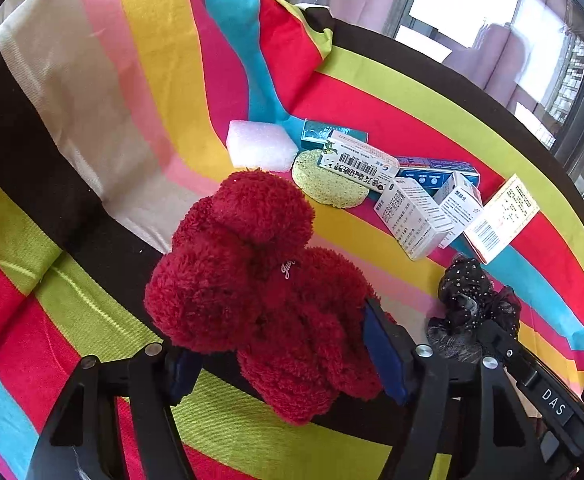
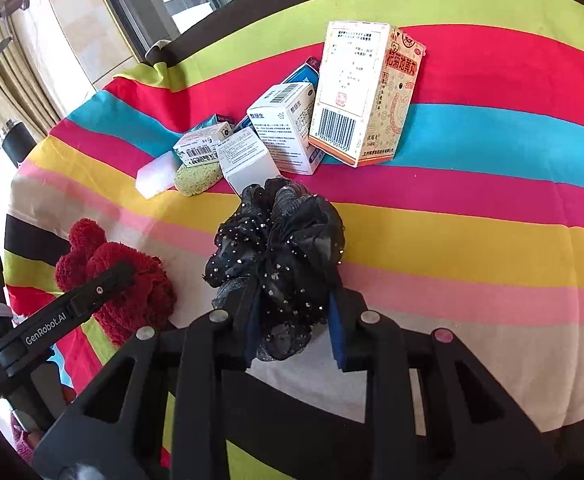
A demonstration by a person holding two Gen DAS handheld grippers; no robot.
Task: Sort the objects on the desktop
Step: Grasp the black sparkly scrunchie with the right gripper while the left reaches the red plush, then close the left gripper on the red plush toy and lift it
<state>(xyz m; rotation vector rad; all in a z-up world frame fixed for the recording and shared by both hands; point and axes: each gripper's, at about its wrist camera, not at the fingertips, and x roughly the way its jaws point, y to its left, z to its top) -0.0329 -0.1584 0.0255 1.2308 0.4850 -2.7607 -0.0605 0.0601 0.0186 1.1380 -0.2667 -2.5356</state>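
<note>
- On the striped surface, the right tool pinches a black sequined scrunchie, near the medicine boxes.
- Left of it, the left tool straddles a red fluffy scrunchie, right pad touching, left pad apart.

You are working in a home, most likely a living room or bedroom by a window. The desk is draped in a bright striped cloth, not a workshop or lab surface. At the upper right of the left wrist view, large glass panes show buildings outside; at the upper left of the right wrist view hang beige curtains. Medicine boxes, a sponge and fluffy hair scrunchies are household clutter.
</note>
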